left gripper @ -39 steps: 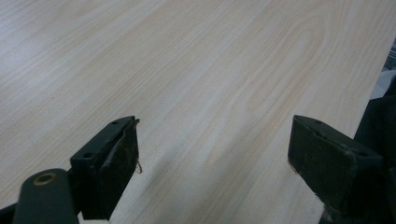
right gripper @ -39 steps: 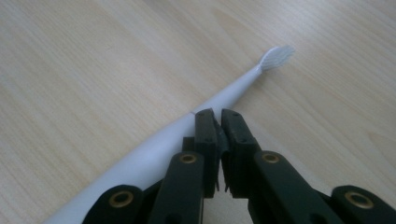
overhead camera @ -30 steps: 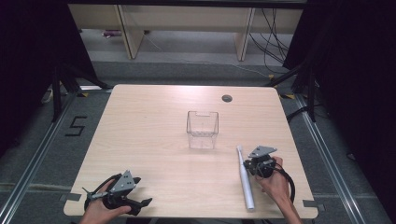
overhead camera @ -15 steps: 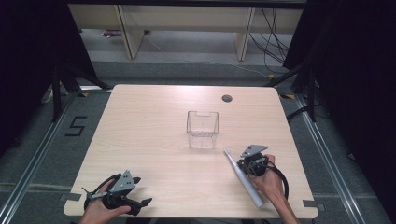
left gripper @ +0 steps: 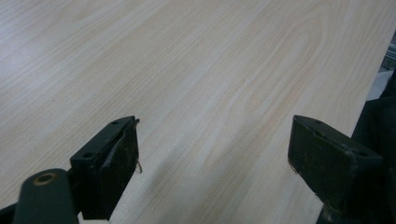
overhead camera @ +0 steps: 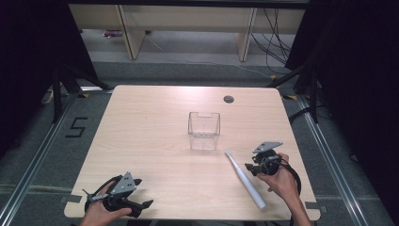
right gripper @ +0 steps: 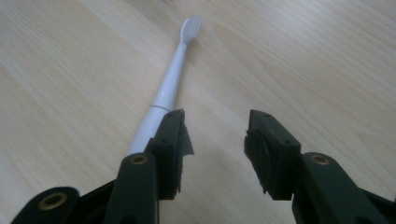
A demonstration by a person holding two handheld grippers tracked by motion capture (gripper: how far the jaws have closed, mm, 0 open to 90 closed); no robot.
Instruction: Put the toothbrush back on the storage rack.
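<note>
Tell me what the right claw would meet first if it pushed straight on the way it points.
Probably bare table. The electric toothbrush lies just outside the right claw, beside one finger, not between them; depth is unclear.

the electric toothbrush (overhead camera: 244, 178) is plain white from bristle head to handle. the container (overhead camera: 204, 130) is clear and colourless, with the pale wood showing through it. the table (overhead camera: 155, 122) is light beige with fine, streaky wood grain. both the left gripper (overhead camera: 141, 207) and the right gripper (overhead camera: 250, 168) are black, each topped with a grey plate.
</note>
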